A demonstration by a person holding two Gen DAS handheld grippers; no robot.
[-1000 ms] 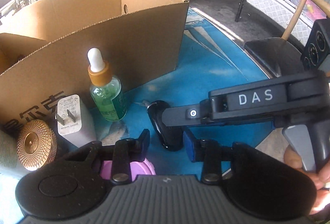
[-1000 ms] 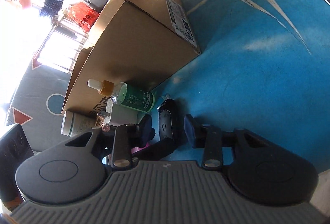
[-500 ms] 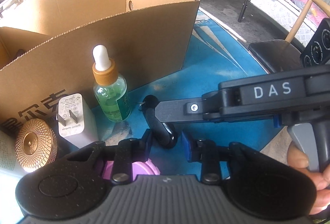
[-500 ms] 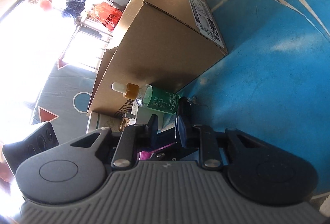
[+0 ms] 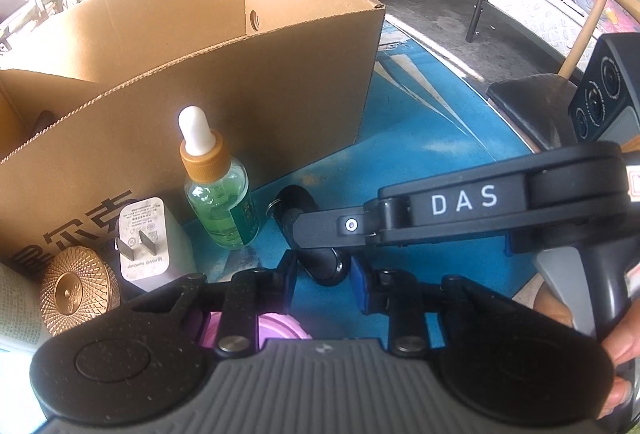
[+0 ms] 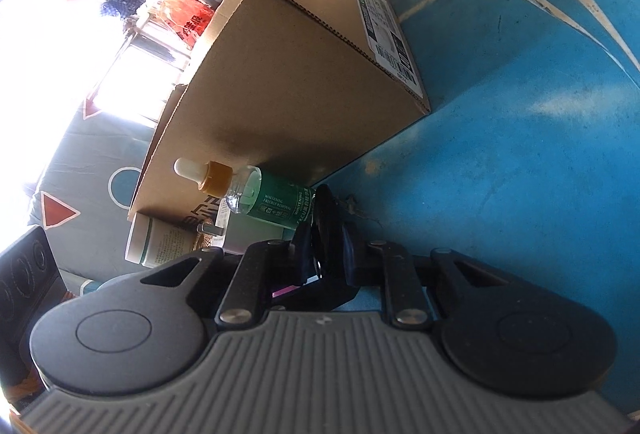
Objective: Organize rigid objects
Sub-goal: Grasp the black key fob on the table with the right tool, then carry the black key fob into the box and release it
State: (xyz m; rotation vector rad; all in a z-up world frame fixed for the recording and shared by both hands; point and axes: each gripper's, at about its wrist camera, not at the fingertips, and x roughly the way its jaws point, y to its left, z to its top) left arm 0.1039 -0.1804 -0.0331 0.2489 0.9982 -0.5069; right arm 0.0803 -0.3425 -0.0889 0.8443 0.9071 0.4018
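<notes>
The right claw (image 6: 325, 249) is clenched on a small black oblong fob with a key ring (image 5: 298, 200), which lies on the blue printed desk (image 5: 420, 162) just in front of the open brown cardboard box (image 5: 256, 90). The left claw (image 5: 323, 272) grips the same fob at its near end. At about nine o'clock from the fob stands a green glass dropper bottle with an amber collar (image 5: 218, 194), then a white wall plug (image 5: 144, 238) and a round gold ribbed lid (image 5: 76, 290). A pink round piece (image 5: 280, 326) shows under the left claw.
</notes>
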